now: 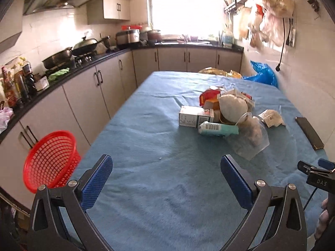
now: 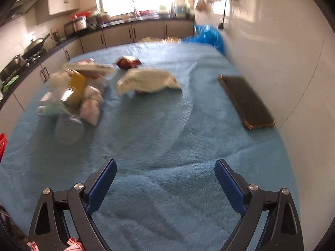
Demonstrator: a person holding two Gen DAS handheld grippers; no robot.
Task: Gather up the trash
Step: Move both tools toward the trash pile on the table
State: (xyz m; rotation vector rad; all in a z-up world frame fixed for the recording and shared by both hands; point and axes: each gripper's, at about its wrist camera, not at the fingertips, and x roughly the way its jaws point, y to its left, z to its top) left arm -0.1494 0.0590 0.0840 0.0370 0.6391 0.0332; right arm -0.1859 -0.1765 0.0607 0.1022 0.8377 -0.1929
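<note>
A pile of trash lies mid-table: a white carton, a teal wrapper, a clear plastic cup, a red packet and a white mask-like dome. A crumpled white bag lies apart to the right. In the blurred right wrist view the pile, a white bag and a red packet show. My left gripper is open and empty, short of the pile. My right gripper is open and empty above the cloth.
A red mesh basket sits off the table's left edge. A dark phone lies near the right wall. A blue plastic bag is at the far right corner. The blue tablecloth covers the table. Kitchen counters run along the left.
</note>
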